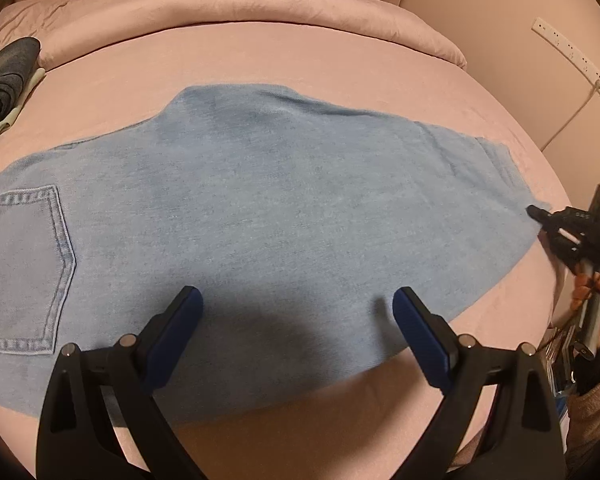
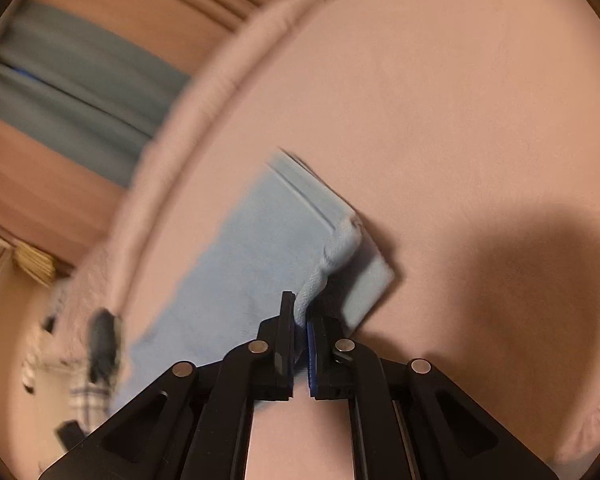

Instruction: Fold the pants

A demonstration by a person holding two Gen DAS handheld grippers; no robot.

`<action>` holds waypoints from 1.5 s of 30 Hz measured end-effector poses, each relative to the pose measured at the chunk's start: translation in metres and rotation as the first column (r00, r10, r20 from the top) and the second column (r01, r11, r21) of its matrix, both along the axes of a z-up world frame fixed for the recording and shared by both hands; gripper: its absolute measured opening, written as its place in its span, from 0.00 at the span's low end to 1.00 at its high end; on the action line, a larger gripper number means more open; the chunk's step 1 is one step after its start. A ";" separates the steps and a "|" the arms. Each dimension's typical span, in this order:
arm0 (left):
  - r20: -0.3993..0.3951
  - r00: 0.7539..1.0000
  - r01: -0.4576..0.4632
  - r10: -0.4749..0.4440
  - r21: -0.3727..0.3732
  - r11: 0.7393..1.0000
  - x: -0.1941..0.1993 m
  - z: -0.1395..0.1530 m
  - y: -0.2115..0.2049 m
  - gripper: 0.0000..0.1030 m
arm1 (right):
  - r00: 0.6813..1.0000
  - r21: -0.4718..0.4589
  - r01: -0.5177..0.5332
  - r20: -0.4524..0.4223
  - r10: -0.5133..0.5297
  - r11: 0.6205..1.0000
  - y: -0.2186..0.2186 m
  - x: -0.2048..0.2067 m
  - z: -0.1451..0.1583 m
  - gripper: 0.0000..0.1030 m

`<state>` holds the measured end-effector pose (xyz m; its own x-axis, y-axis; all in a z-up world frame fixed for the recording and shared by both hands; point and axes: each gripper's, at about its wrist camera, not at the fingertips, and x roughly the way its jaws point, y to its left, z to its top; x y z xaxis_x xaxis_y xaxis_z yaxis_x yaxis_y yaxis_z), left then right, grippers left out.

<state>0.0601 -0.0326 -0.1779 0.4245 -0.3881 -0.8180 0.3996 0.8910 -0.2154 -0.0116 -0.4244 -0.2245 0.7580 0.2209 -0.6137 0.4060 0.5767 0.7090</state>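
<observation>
- We find the light blue denim pants (image 1: pixel 260 208) lying flat on the pink bed sheet (image 1: pixel 260 56), already doubled leg on leg, with the stitched back pocket (image 1: pixel 20 268) at the left end.
- The long axis of the pants runs left to right across the bed, parallel to its near edge; the hem end (image 2: pixel 340 248) lies toward the right edge.
- Our left gripper (image 1: pixel 296 308) hangs over the near long edge of the pants, at about mid-length, with its blue-padded fingers spread wide and nothing between them.
- Our right gripper (image 2: pixel 300 312) is clamped on the near corner of the hem end; its jaws stand nearly together with a ridge of denim pinched between them.
- We judge the right hand the nearer one for the coming fold: the hem end must travel leftward along the long axis toward the pocket end.
- The sheet is smooth and soft; a rolled pink duvet (image 1: pixel 240 4) borders the far edge of the bed.
- A folded stack of dark grey clothes (image 1: pixel 4 76) rests at the far left corner.
- A white power strip (image 1: pixel 568 52) hangs on the wall beyond the right edge.
</observation>
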 end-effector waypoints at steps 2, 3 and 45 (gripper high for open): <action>-0.003 1.000 0.009 -0.009 -0.022 1.000 -0.003 0.005 0.001 0.93 | 0.999 0.075 0.016 0.027 -0.018 0.997 -0.009 -0.002 -0.002 0.04; -0.002 1.000 0.019 -0.019 -0.040 0.999 -0.005 0.010 0.001 0.93 | 0.999 0.077 0.029 0.028 -0.031 0.997 -0.012 -0.006 0.002 0.07; 0.136 0.981 -0.142 0.139 0.012 0.990 0.050 -0.018 0.082 0.88 | 0.581 -0.255 -0.799 -0.099 0.808 0.544 0.309 0.242 0.066 0.40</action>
<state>0.1098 0.0494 -0.1963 0.5806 -0.2998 -0.7570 0.2941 0.9442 -0.1484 0.2303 -0.1149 -0.1589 0.3577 0.5928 -0.7216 -0.3330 0.8029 0.4945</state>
